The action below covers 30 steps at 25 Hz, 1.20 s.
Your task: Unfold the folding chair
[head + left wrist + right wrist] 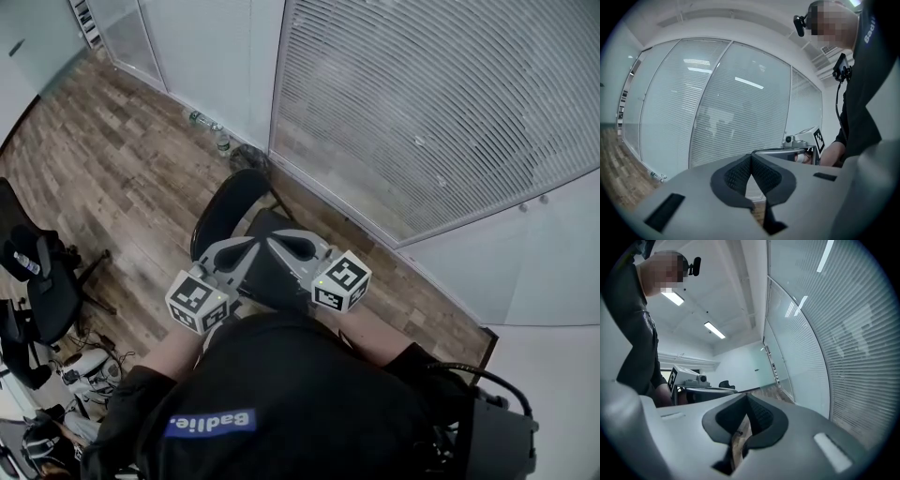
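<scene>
Folding chair (231, 204), head view only

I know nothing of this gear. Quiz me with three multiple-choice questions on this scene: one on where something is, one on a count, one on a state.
1. Where does the black folding chair with the round back stand?
A. on a table
B. hung on a wall
C. on the wooden plank floor, in front of the person

2. How many cubes with square markers show in the head view?
A. one
B. two
C. four

3. How do the jaws of the left gripper and the right gripper stand?
A. both together, nothing between
B. both wide apart
C. both clamped on the chair

Answers: 1 C, the chair stands on the planks beyond the grippers. 2 B, one cube rides on each gripper, the second here. 3 A, each gripper view shows its own jaws meeting with nothing held.
</scene>
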Each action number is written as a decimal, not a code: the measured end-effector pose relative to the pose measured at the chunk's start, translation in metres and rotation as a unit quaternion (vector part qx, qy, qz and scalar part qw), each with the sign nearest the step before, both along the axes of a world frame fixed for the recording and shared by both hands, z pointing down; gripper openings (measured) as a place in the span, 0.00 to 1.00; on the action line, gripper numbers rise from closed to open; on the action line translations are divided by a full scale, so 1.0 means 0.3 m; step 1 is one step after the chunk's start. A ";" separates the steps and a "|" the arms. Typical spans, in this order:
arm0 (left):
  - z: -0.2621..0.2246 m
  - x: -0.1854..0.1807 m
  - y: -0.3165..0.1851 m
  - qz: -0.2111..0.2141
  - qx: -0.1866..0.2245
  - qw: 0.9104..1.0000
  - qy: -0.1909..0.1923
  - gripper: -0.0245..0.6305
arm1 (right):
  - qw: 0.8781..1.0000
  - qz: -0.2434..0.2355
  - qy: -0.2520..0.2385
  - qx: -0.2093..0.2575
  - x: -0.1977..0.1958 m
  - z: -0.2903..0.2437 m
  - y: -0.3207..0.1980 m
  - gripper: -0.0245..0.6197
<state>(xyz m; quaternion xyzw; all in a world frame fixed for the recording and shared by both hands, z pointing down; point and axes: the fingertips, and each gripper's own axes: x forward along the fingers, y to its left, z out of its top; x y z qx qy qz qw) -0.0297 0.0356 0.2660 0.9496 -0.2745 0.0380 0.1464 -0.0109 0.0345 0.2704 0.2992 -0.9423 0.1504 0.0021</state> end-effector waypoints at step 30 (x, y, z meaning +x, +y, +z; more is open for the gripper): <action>-0.043 -0.025 0.045 -0.015 0.004 1.000 -0.007 0.05 | 0.999 -0.020 0.030 -0.005 -0.018 0.036 0.059 0.04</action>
